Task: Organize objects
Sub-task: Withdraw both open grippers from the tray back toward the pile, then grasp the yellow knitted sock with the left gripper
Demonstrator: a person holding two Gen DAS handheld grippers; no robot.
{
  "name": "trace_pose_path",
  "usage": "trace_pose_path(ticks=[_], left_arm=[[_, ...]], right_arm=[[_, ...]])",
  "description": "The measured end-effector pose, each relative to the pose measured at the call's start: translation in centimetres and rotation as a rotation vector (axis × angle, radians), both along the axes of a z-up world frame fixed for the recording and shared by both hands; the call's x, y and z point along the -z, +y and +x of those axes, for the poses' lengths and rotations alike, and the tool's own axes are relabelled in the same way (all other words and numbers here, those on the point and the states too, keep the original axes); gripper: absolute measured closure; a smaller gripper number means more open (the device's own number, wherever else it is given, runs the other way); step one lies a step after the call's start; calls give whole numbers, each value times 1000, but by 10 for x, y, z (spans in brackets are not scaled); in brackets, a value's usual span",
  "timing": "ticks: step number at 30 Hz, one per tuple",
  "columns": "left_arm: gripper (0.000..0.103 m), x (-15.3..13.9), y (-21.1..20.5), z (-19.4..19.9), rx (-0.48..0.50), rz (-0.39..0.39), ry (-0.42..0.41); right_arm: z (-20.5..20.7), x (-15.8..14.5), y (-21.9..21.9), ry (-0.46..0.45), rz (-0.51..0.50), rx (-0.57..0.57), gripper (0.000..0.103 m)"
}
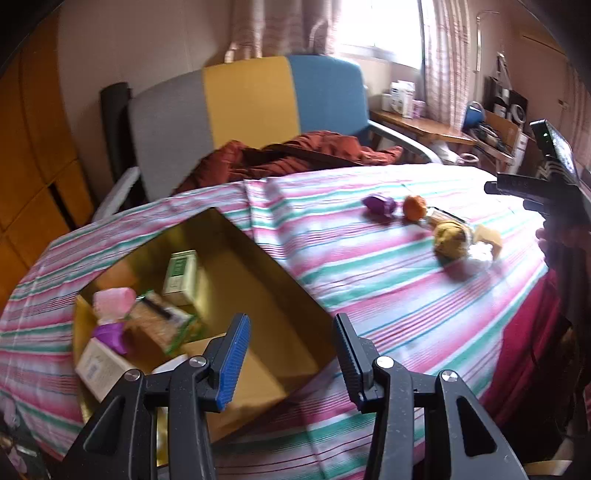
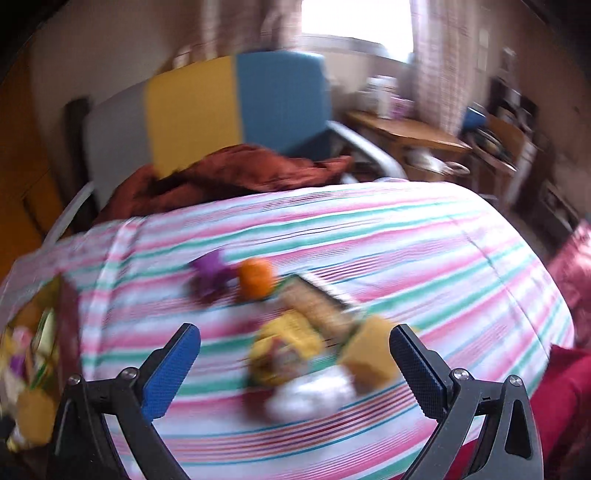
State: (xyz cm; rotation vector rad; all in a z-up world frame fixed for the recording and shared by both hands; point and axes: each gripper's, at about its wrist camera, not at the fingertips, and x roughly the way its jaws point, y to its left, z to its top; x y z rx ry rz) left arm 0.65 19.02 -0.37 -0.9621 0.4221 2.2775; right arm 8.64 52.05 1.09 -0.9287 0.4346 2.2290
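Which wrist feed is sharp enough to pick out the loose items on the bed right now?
Left wrist view: mostly sharp, purple item and orange item readable, though the window is blown out. Right wrist view: heavily motion-blurred, the yellow item smears, only the right claw stays crisp.

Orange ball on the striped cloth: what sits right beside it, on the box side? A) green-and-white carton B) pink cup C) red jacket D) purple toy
D: the purple toy lies next to the orange ball, out on the striped cloth.
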Motion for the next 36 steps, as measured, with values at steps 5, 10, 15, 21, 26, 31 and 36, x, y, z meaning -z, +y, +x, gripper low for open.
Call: trace_pose_path(ticks=[5,10,15,21,26,31,36], left_arm=[[56,4,33,5,74,-22,-12],[56,20,71,3,134,-41,-74],[56,30,107,0,182,-25,-145],[56,32,148,-13,222,46,-246],[53,35,182,-23,247,77,-309],[42,44,221,-30,287,105,-391],[37,58,258,-36,302,94,-433]], right_arm=[[34,19,56,59,-94,186,0],[56,31,81,151,-253,272,0],[54,35,80,154,-295,253,0],[50,40,82,145,-315,241,0],[51,43,85,151,-344,239,0],[48,45,85,148,-361,223,0],[46,46,85,144,-375,213,0]])
